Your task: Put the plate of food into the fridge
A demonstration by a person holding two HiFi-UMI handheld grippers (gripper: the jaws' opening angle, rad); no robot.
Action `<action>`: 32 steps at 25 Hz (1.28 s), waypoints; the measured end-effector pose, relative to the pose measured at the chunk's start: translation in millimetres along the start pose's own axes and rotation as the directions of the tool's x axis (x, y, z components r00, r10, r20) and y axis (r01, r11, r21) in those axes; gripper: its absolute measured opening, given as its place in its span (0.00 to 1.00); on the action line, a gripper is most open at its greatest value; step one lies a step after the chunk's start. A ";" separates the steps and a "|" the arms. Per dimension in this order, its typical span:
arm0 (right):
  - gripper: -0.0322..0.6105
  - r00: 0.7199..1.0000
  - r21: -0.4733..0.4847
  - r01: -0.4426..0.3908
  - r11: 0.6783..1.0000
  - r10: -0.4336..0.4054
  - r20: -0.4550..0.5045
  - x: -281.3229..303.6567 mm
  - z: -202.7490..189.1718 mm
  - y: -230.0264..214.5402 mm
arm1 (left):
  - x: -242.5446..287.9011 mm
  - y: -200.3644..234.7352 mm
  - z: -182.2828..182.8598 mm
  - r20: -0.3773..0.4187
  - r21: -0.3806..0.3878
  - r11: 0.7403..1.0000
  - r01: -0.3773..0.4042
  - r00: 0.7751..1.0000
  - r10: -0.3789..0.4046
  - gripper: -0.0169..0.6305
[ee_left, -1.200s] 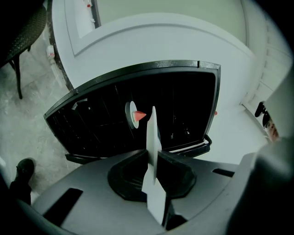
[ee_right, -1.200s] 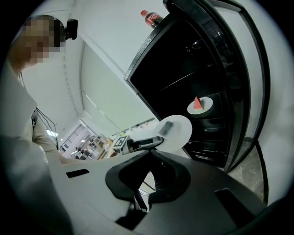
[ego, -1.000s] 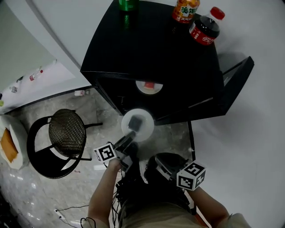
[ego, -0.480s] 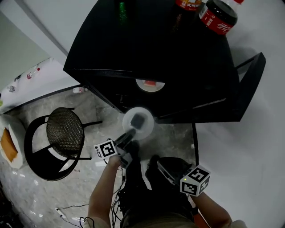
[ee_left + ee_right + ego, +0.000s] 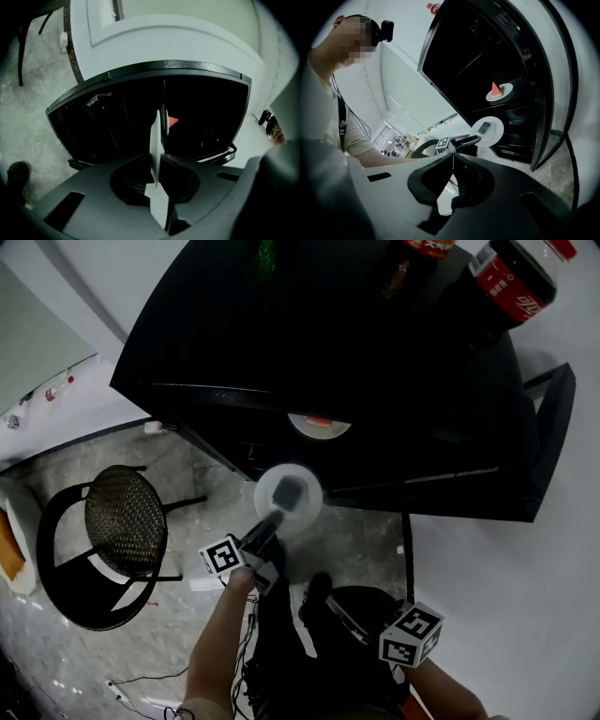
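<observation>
A white plate [image 5: 289, 495] with a dark piece of food on it hangs in front of the open black fridge [image 5: 309, 343]. My left gripper [image 5: 272, 523] is shut on its near rim. In the left gripper view the plate [image 5: 155, 136] shows edge-on, pinched between the jaws of the left gripper [image 5: 157, 161], with the dark fridge interior [image 5: 117, 122] right behind it. On a shelf inside lies a second plate with a red slice [image 5: 318, 425]. My right gripper [image 5: 314, 589] is shut and empty, low beside the person's body. In its view the right gripper [image 5: 452, 157] points toward the held plate [image 5: 487, 130].
The fridge door [image 5: 548, 437] stands open to the right. A cola bottle [image 5: 511, 282] and other bottles stand on the fridge top. A black round chair [image 5: 112, 531] stands on the marble floor at the left. Cables lie on the floor near the person's feet.
The fridge top and its bottles have grown larger and slid up and right in the head view. The right gripper's cube has sunk lower in the picture. The left gripper still holds the plate.
</observation>
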State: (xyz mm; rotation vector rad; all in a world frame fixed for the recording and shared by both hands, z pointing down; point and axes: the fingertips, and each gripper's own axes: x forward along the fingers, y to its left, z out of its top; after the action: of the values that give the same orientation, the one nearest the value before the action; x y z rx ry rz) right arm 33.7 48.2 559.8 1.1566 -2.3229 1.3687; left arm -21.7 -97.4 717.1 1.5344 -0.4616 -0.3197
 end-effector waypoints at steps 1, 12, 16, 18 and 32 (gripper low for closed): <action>0.09 1.000 0.003 0.003 1.000 -0.003 -0.006 0.9 -1.0 -0.6 | -0.3 3.2 1.2 0.001 -0.004 1.000 0.001 1.000 -0.001 0.06; 0.09 1.000 0.028 0.006 1.000 -0.005 -0.030 16.7 -10.9 -20.0 | 21.8 43.4 17.8 0.081 -0.081 0.996 0.027 0.997 -0.020 0.06; 0.09 0.999 0.025 0.003 1.000 -0.002 -0.032 18.2 -14.0 -24.1 | 33.8 57.2 20.4 0.096 -0.088 0.996 0.013 0.995 -0.005 0.06; 0.09 1.000 0.028 0.000 1.000 0.001 -0.032 18.8 -15.3 -25.4 | 37.8 62.3 22.4 0.102 -0.082 0.997 0.010 0.995 -0.002 0.06; 0.09 0.996 -0.014 0.001 1.000 -0.002 -0.090 21.8 -39.4 -39.8 | 56.8 100.4 25.2 0.196 -0.107 0.994 -0.001 0.980 0.022 0.06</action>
State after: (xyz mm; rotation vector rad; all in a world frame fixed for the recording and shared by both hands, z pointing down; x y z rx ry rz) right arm 39.6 58.4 618.7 1.0703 -2.2649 1.3725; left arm 7.2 -144.4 821.4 1.4020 -0.5988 -0.4826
